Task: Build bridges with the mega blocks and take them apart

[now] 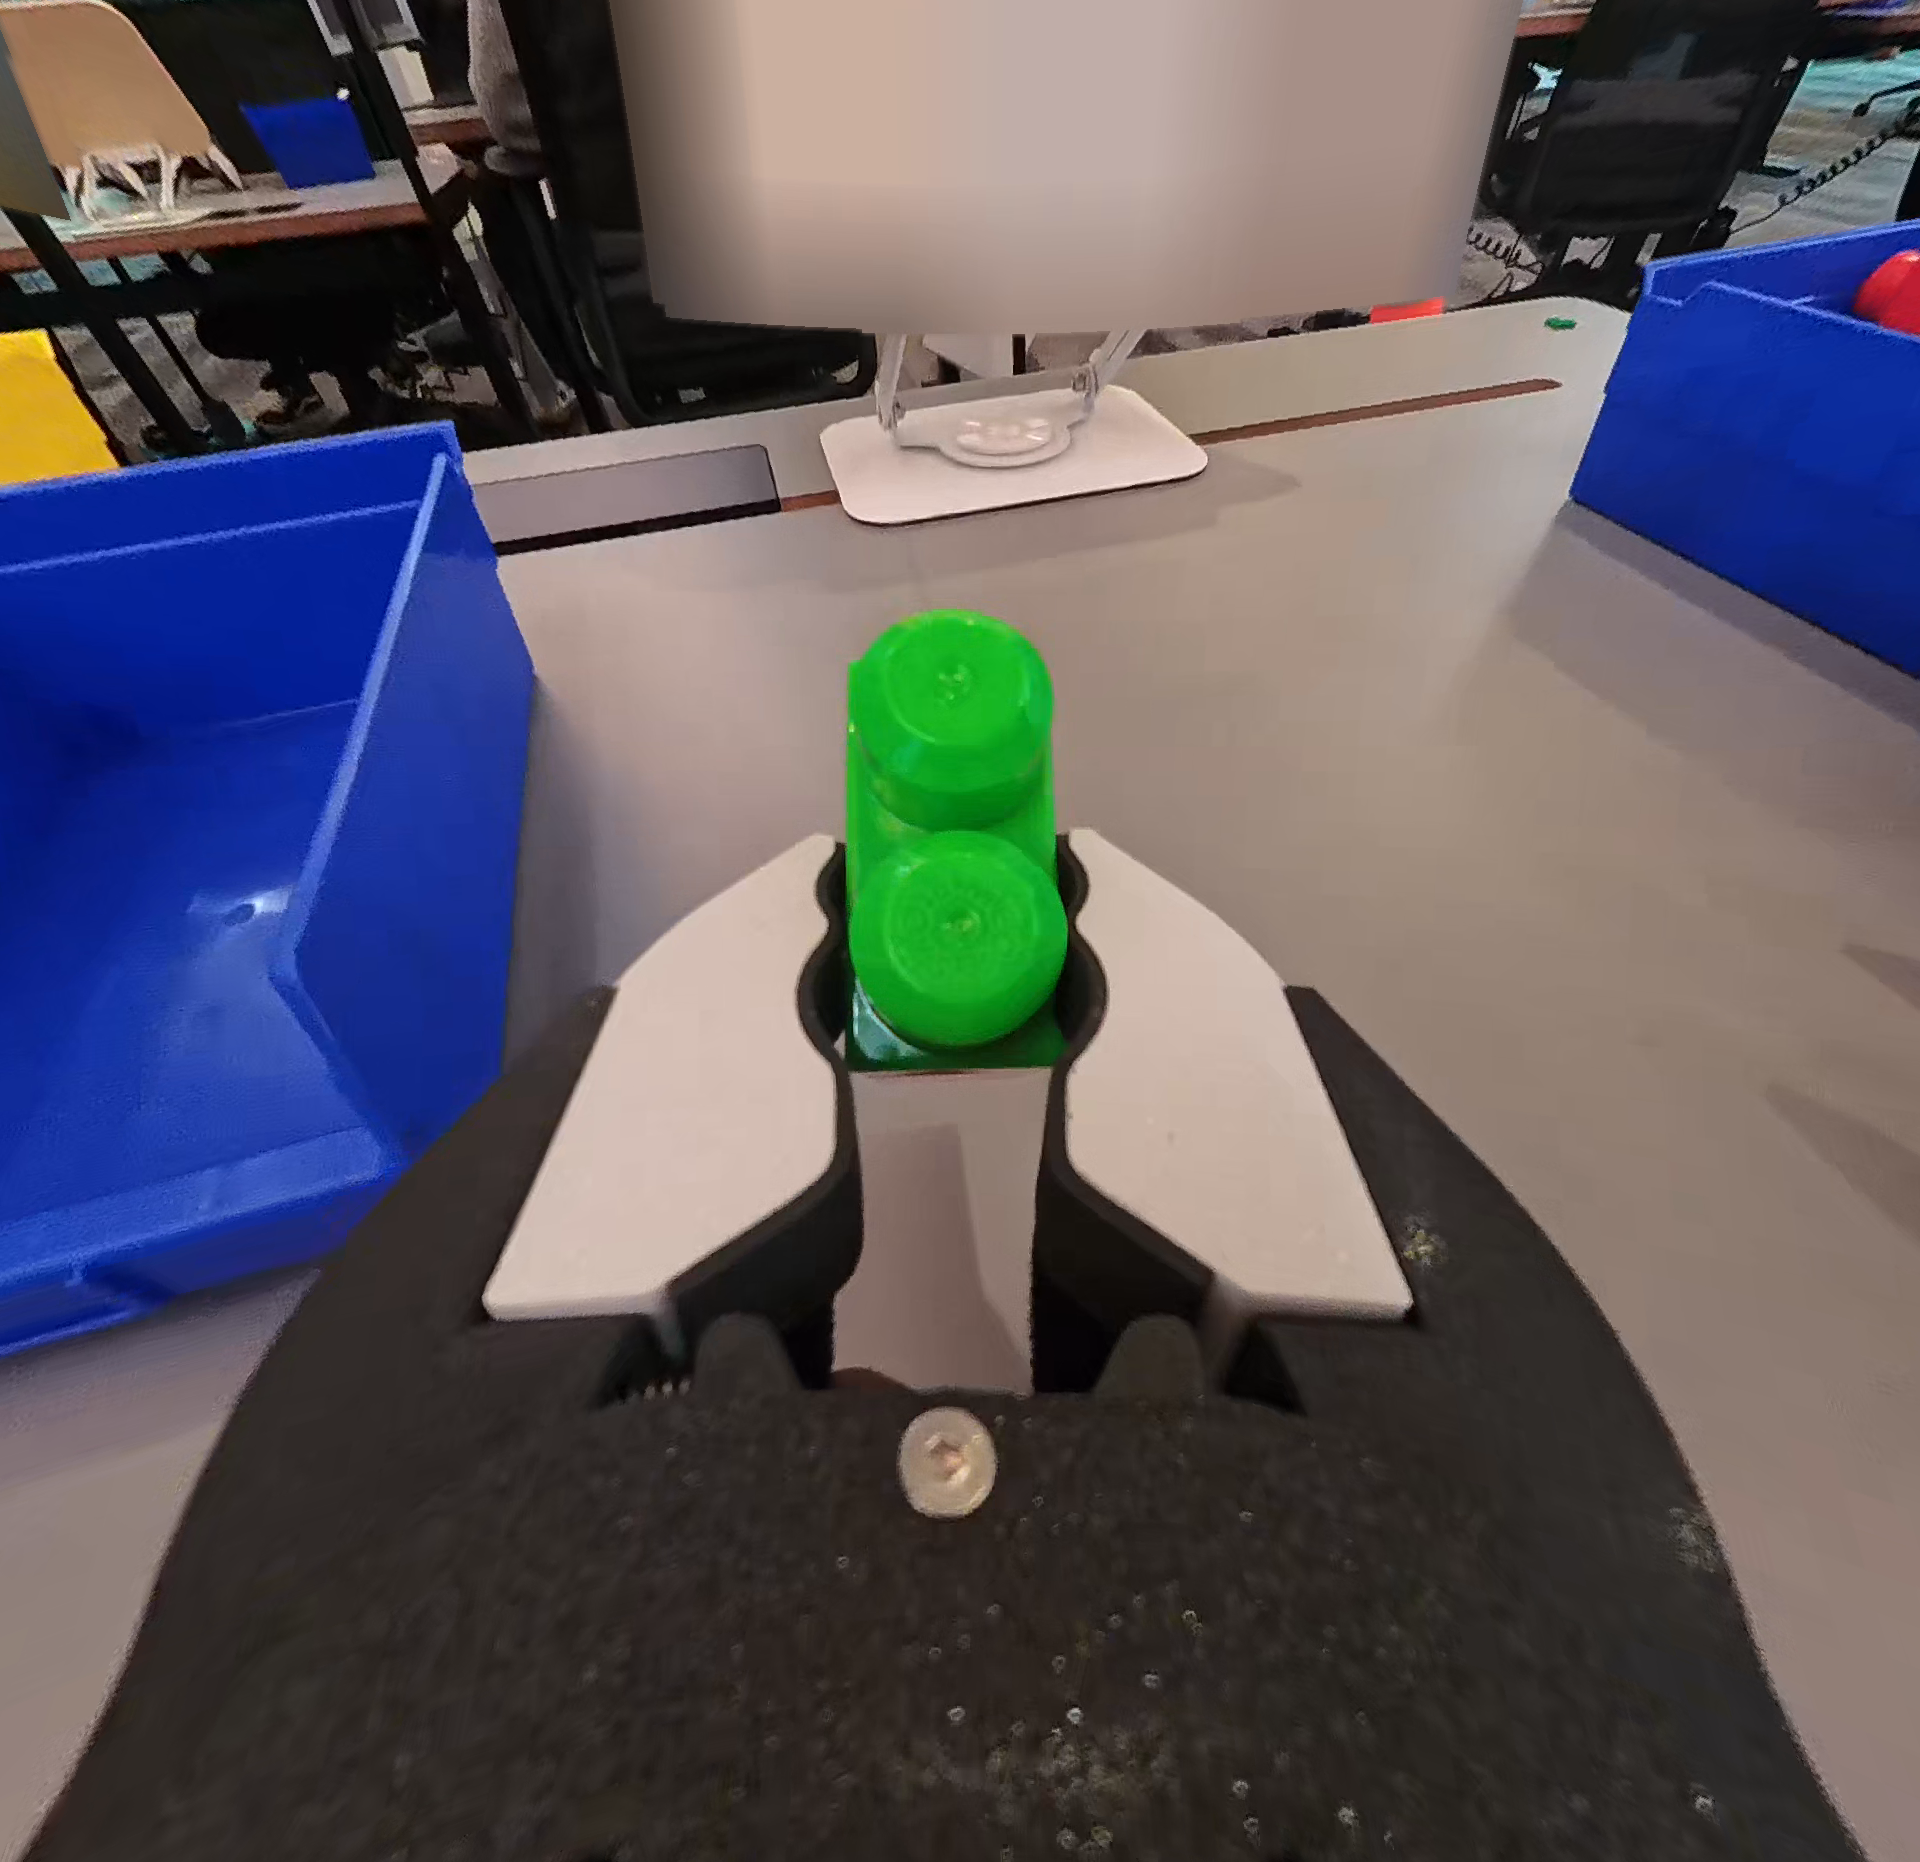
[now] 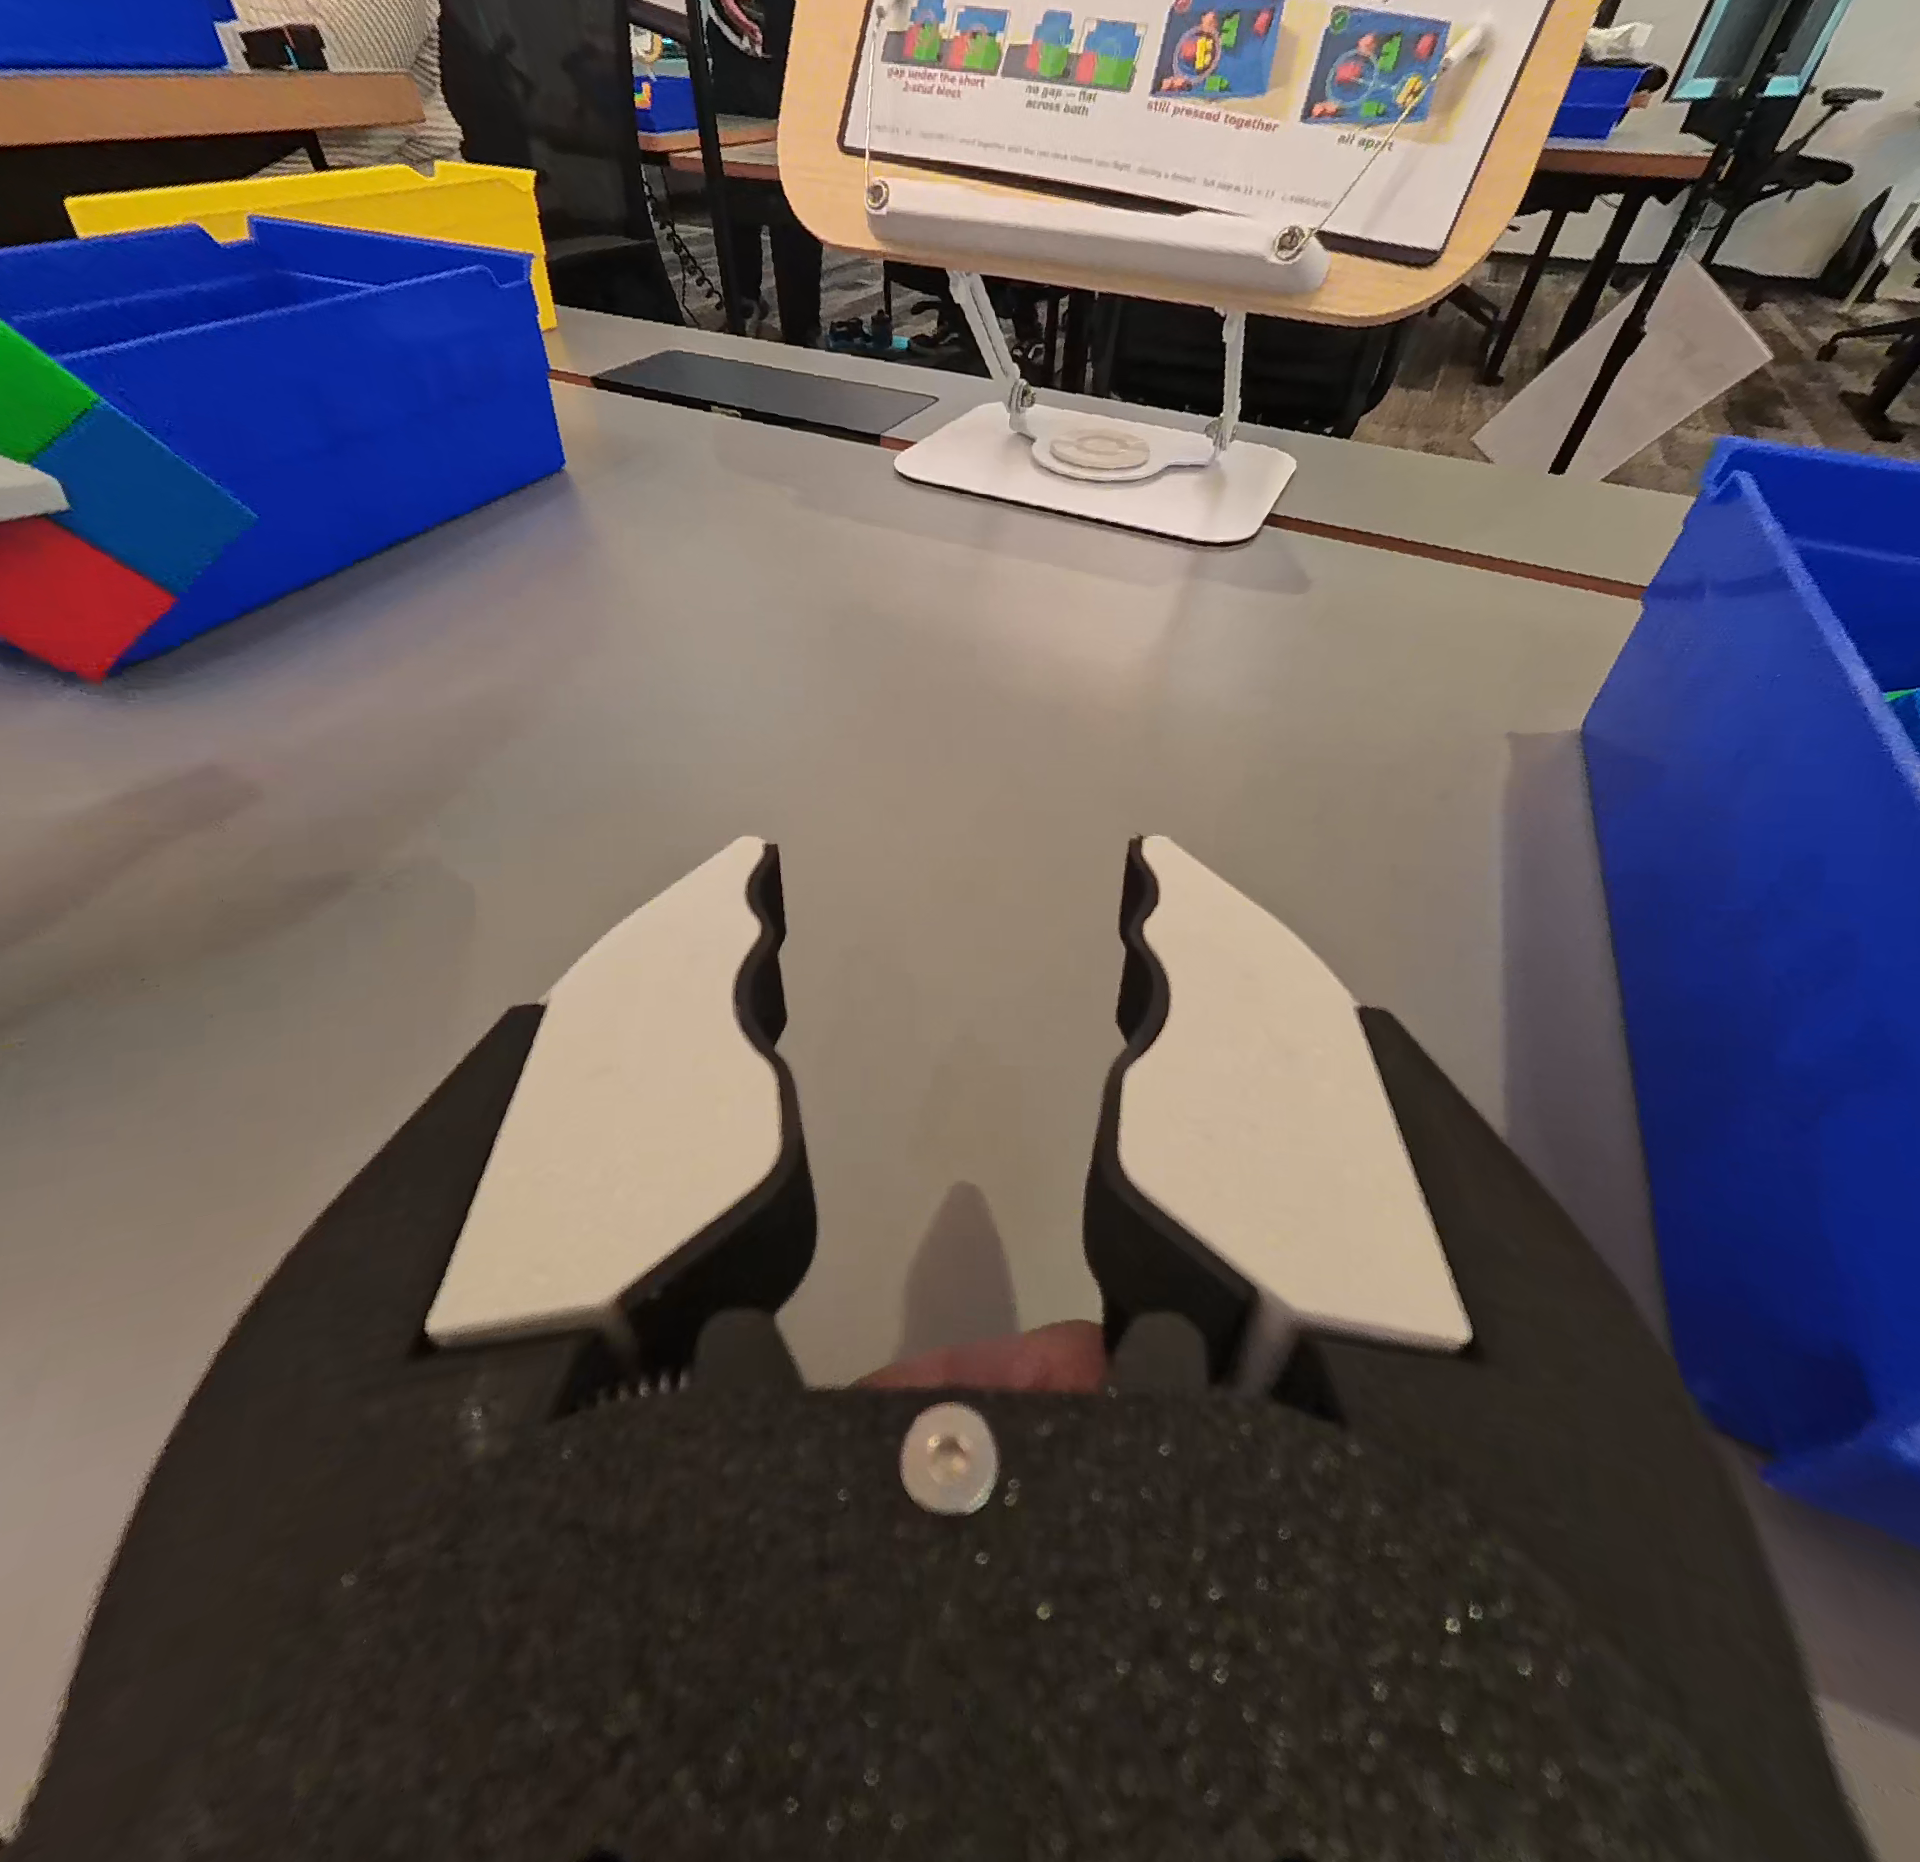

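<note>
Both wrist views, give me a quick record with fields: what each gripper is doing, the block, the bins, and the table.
left gripper: shut on green block
green block: two studs showing, near end between the fingers
right gripper: open, holding nothing, over bare table
table: grey
left bin: blue, visible part holds nothing
right bin: blue, contents mostly hidden
stand: white base at far table edge, holds an instruction sheet

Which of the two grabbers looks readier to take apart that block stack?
Probably both are needed. The left gripper already clamps the green block, which tops a blue and red stack. The right gripper is open and empty over the grey table, free to pull pieces off.
</note>
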Demonstrator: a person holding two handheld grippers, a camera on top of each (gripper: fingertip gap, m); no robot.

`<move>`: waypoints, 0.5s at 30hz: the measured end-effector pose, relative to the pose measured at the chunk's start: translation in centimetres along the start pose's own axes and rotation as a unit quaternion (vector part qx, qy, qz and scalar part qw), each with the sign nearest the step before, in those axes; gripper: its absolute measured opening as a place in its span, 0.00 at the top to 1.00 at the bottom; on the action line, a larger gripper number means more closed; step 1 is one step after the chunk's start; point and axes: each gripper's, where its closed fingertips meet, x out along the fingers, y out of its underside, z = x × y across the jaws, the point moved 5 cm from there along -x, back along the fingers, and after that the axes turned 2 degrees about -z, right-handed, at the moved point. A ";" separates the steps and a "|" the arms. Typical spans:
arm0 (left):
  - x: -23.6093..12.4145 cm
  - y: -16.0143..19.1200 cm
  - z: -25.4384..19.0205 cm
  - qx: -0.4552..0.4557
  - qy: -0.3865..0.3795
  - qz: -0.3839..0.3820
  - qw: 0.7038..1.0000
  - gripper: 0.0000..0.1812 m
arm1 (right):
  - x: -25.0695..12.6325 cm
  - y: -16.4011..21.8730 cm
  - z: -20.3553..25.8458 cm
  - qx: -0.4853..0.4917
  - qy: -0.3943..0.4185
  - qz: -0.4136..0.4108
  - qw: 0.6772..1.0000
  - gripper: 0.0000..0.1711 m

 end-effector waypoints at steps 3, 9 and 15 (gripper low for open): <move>0.2 0.2 0.2 -0.001 0.001 0.006 1.000 0.80 | 0.0 0.0 0.0 -0.001 0.002 0.000 1.000 0.64; 0.6 0.2 0.4 -0.006 0.034 0.012 0.999 0.80 | 0.1 0.0 0.0 0.000 -0.003 0.000 1.000 0.64; 1.7 -3.3 -1.2 0.010 0.249 -0.010 0.968 0.80 | 1.2 -2.6 0.9 -0.014 -0.136 -0.022 0.990 0.65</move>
